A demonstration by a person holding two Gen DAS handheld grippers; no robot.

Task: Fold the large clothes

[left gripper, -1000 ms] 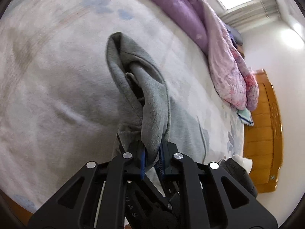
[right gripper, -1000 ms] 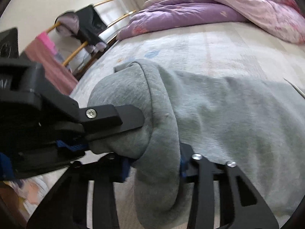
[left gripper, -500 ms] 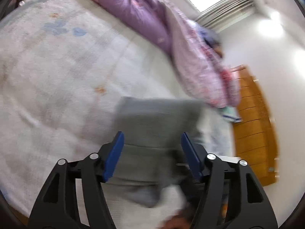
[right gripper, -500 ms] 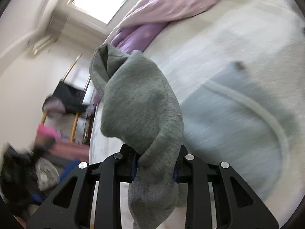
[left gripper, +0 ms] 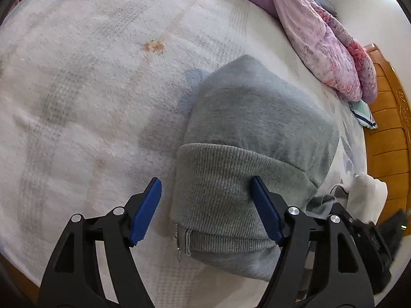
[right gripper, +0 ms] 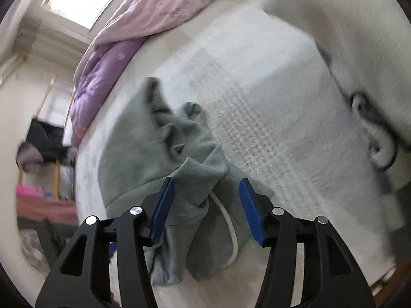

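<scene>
A grey hooded sweatshirt (left gripper: 254, 133) lies folded in a bundle on the pale fleece bed cover (left gripper: 84, 84); its ribbed hem faces the left wrist camera. My left gripper (left gripper: 208, 210) is open, its blue pads either side of the hem, holding nothing. In the right wrist view the same sweatshirt (right gripper: 146, 151) lies crumpled with a white drawstring (right gripper: 228, 228) showing. My right gripper (right gripper: 205, 210) is open just above that cloth, jaws apart and empty.
A purple and pink quilt (left gripper: 323, 25) is heaped along the far side of the bed, also in the right wrist view (right gripper: 143, 18). A wooden headboard (left gripper: 388, 138) stands at the right. A white furry garment (right gripper: 359, 51) fills the right wrist view's upper right. A chair with dark clothes (right gripper: 43, 138) stands beside the bed.
Both grippers were shut on the grey sweatshirt a second ago. The left let go first, then the right; the sweatshirt now lies on the bed and both grippers have drawn back.
</scene>
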